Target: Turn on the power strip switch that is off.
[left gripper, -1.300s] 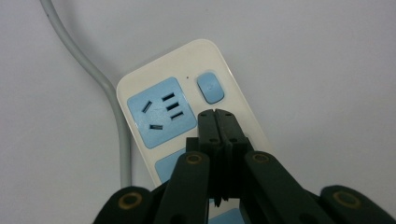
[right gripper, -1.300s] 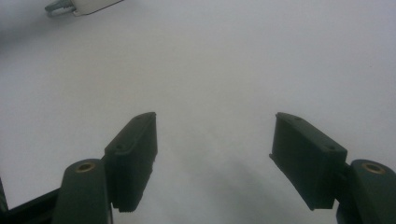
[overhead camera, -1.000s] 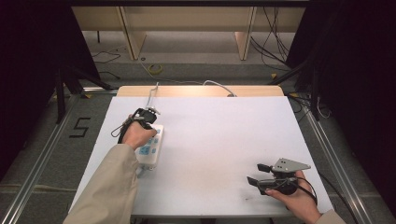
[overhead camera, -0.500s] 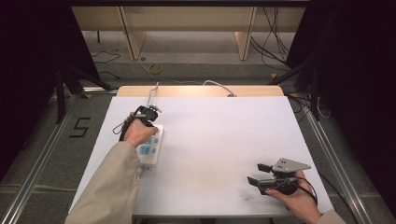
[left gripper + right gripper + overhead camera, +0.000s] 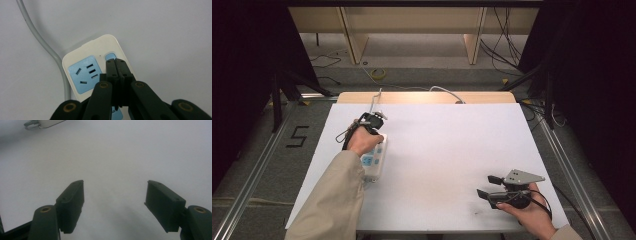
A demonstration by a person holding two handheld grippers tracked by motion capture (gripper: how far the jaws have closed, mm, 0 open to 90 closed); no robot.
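Left gripper view shows the left gripper (image 5: 117, 62) with its two black jaws pressed flat together, holding nothing between them. The closed tips stand on the small blue switch (image 5: 110, 56) of the white power strip (image 5: 82, 58), or just above it; whether they really touch, I cannot tell. From the tips the switch lies at about 11 o'clock, almost under them, and the blue socket face (image 5: 83, 75) lies at 9 o'clock. The grey cable (image 5: 47, 48) leaves the strip's side and runs away toward 11 o'clock.

Seen from the high view, the strip (image 5: 376, 159) lies on the left part of the white table (image 5: 452, 150), with its long axis going from 6 to 12 o'clock, a little tilted toward 1 o'clock. The left gripper (image 5: 374, 120) is over its far end, with the left hand (image 5: 362, 141) behind it, and the sleeve (image 5: 332, 200) comes in from 6 o'clock, so the forearm follows nearly the same line as the strip. I judge that a short push downward on the switch is the move in hand, and this hand is clearly the nearer one.

The right gripper (image 5: 486, 186) rests low at the near right corner, well apart from the strip, which lies at 10 o'clock from it. Its jaws stand wide open and empty, pointing to 9 o'clock.
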